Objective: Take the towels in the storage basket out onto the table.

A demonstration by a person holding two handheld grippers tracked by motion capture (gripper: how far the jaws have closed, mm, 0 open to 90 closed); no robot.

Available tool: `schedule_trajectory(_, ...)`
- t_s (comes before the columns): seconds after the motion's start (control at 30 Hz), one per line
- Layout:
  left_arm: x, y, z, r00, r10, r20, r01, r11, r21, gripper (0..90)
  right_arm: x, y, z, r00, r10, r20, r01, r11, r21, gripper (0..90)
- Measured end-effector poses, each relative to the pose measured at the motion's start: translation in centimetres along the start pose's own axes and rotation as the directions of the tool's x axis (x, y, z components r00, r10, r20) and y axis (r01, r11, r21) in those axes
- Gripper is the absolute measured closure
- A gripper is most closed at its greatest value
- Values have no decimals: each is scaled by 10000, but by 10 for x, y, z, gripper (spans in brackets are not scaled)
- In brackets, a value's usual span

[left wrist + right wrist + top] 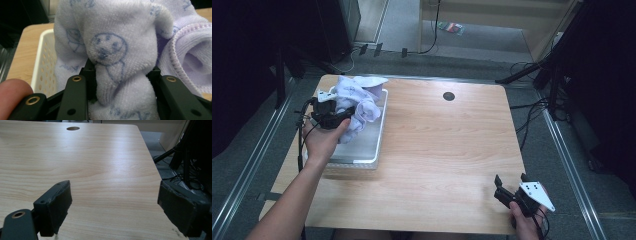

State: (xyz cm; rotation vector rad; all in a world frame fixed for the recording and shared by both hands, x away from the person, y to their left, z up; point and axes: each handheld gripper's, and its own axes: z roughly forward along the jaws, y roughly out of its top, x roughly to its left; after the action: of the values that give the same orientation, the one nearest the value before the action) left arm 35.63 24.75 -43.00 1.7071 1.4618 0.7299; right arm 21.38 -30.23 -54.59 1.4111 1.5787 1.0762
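A lilac towel (359, 100) printed with blue doodle faces is bunched up over the white basket (367, 155) at the table's left. My left gripper (346, 116) is shut on a fold of it, held above the basket. Seen along the left gripper's jaws, the towel (112, 45) bulges between them and its hemmed edge curls to the right; the basket's perforated wall (46, 62) lies to the left. My right gripper (510, 184) rests open near the table's front right corner. Its two pads (58, 205) stand wide apart over bare wood.
The wooden table (447, 145) has a round cable hole (449, 96) near its far edge, also seen as the hole (73, 128) in the right gripper view. Dark stands and cables crowd the floor to the right (557, 85). Metal rails run along both sides.
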Motion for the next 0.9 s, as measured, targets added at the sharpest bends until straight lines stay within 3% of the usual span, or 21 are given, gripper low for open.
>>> schedule_trajectory(0.5, -5, 8, -23, 9995, -39, 305, 66, 9963, -863, 584, 1, 0, 0, 10000, -59, 17, 59, 10000, 4, 124)
schedule_trajectory(0.9, -29, 16, -31, 9973, 218, 702, -129, 9920, -1253, 584, 1, 0, 0, 10000, -80, -27, 80, 10000, -30, 124)
